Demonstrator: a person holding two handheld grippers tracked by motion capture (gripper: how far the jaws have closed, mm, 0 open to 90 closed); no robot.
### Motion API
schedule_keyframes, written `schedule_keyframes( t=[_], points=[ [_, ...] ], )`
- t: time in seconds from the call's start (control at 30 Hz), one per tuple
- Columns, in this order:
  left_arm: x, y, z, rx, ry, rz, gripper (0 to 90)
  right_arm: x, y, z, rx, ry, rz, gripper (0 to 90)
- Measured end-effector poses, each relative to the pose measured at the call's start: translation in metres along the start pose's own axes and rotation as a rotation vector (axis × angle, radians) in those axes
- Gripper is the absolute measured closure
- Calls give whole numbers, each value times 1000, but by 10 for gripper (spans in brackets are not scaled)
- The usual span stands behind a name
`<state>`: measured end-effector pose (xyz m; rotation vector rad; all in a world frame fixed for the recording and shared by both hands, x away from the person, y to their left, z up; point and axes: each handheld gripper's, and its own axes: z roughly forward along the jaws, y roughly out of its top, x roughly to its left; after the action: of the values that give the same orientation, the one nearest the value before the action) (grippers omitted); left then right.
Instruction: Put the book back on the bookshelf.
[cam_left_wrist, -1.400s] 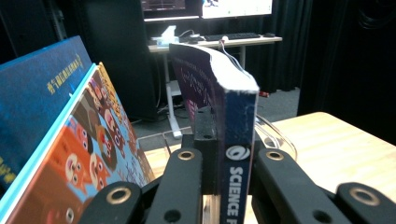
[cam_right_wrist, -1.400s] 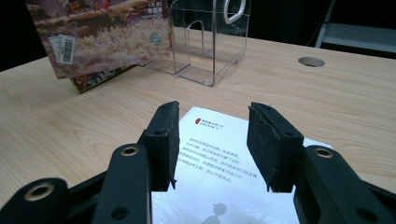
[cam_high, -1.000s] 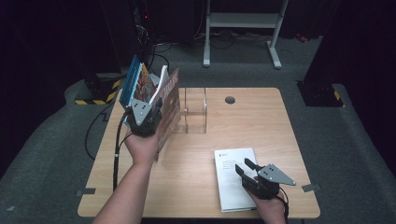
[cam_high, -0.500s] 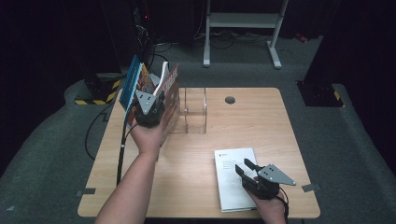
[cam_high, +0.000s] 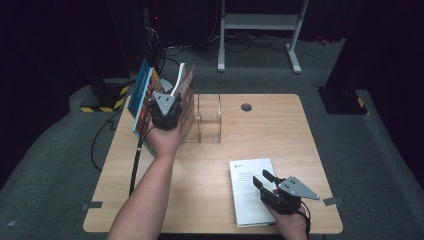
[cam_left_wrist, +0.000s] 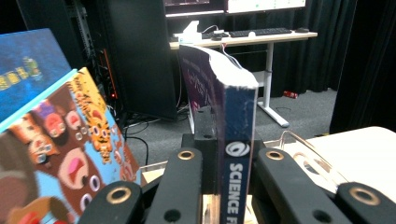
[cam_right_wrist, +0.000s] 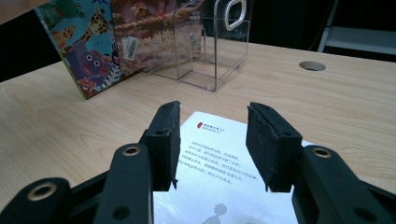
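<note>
The left gripper (cam_high: 165, 111) is seen clamped on the spine of a blue-spined book (cam_left_wrist: 236, 154), which is held upright between its 2 black jaws; the book's white page block (cam_high: 178, 80) is visible above the gripper in the high view. The held book is located at the far left of the wooden table (cam_high: 270, 135), just beside a clear acrylic holder (cam_high: 207, 120). To the other side of the held book, 2 picture books are noted leaning: a blue-covered book (cam_left_wrist: 28, 70) outermost and an animal-patterned book (cam_left_wrist: 70, 140) next to it. The path into the acrylic holder is bordered by these leaning books on one side and by the holder's transparent wall with its oval handle cut-out (cam_right_wrist: 235, 11) on the other. The right gripper (cam_high: 268, 182) is found with its jaws parted and nothing between the pads, hovering low over a white booklet (cam_high: 247, 185) that lies flat near the table's near edge; whether contact is made cannot be determined. A round cable grommet (cam_high: 246, 106) is recorded in the tabletop beyond the holder. Behind the table, a white desk frame (cam_high: 260, 22) and trailing cables are observed on the grey floor.
</note>
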<state>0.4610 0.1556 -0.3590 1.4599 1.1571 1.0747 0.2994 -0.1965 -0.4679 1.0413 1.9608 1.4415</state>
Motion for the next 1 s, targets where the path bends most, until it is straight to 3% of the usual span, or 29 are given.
schedule_keyframes(
  t=[0.47, 1.0],
  points=[
    [-2, -3, 9, -15, 29, 8, 841, 1, 0, 1, -1, 8, 4, 546],
    [-2, -18, -7, -11, 69, 14, 832, 6, -1, 3, 8, 21, -6, 546]
  ],
)
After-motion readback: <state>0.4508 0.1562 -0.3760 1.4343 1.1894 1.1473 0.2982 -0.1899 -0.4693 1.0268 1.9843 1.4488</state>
